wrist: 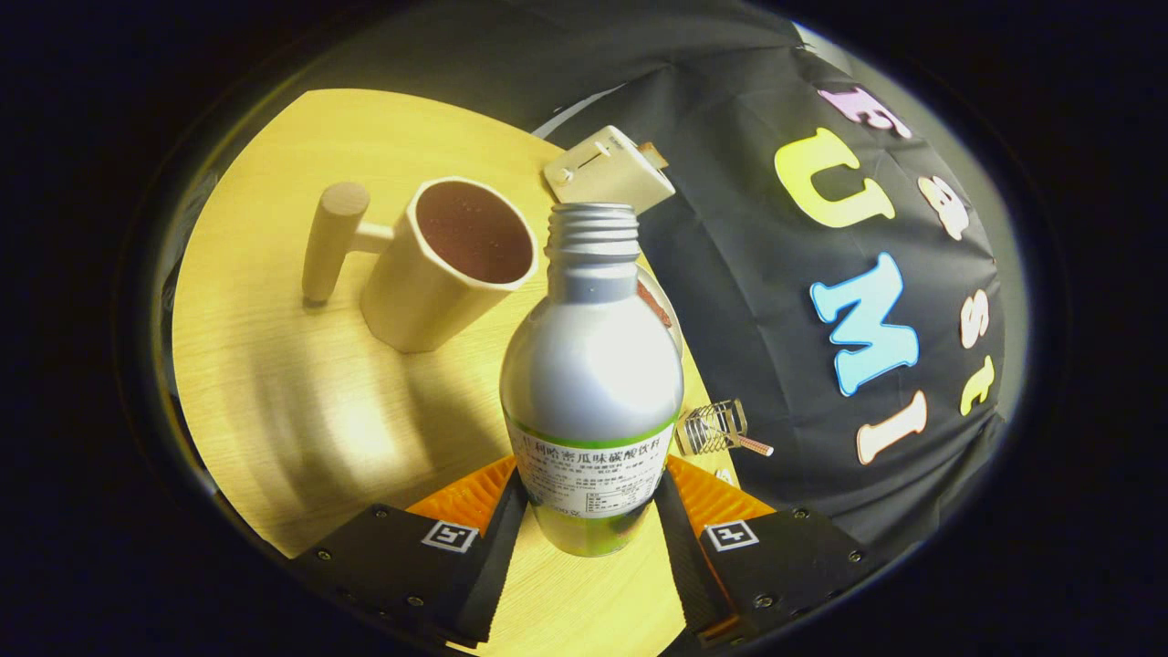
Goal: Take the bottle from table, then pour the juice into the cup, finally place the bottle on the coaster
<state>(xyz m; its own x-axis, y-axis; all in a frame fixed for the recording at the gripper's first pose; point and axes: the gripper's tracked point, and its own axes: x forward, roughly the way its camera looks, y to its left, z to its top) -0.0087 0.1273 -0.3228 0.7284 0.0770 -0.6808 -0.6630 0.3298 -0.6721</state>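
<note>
While tool (589, 511) grips bottle (591, 365) | wooden table (274, 401) | cup (447, 265) beyond, dark cloth wall (748, 301)

gripper (589, 511) clamped around bottle (591, 383)

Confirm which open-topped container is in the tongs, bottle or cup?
The silver bottle, uncapped, held between the fingers of the tongs, which press its labelled lower body. The wooden cup with the peg handle stands beyond on the table, untouched.
</note>
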